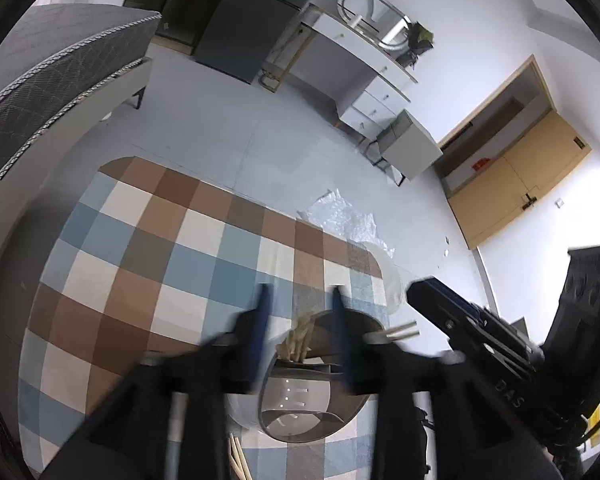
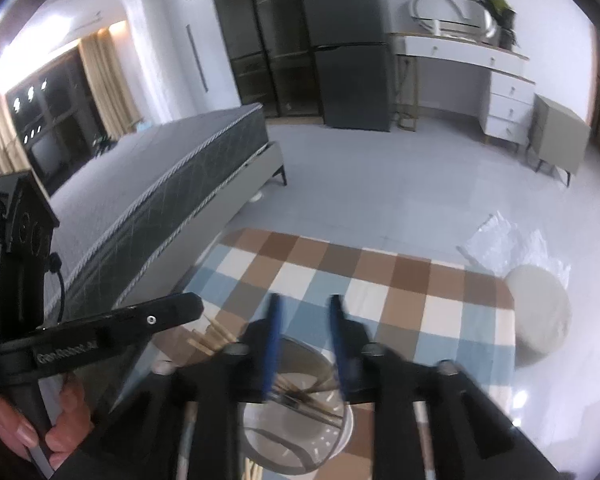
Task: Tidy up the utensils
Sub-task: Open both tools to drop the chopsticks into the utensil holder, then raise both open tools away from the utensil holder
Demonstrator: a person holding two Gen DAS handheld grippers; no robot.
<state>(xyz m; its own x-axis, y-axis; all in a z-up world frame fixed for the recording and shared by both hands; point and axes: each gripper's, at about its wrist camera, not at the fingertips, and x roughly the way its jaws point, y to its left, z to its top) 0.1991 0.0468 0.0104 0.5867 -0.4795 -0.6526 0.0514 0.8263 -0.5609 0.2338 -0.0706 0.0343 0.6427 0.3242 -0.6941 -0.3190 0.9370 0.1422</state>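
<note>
A grey metal utensil holder (image 1: 296,404) stands on the checked tablecloth (image 1: 140,260) with several wooden chopsticks (image 1: 300,340) in it. My left gripper (image 1: 300,290) hovers just above its rim, blue fingers apart, nothing pressed between them. Two chopstick ends (image 1: 400,330) stick out past its right finger. The right gripper (image 1: 424,292) comes in from the right. In the right wrist view my right gripper (image 2: 305,299) is open over the holder (image 2: 296,436), with chopsticks (image 2: 300,394) lying across its mouth. The left gripper (image 2: 188,308) is at the left, chopstick tips (image 2: 212,336) under its nose.
Loose chopsticks (image 1: 238,458) lie on the cloth near the holder. A hand (image 2: 60,420) grips the left tool. A pale round stool (image 2: 540,320) and clear plastic wrap (image 2: 508,240) sit beyond the table's right end. A grey bed (image 2: 160,184) runs along the left.
</note>
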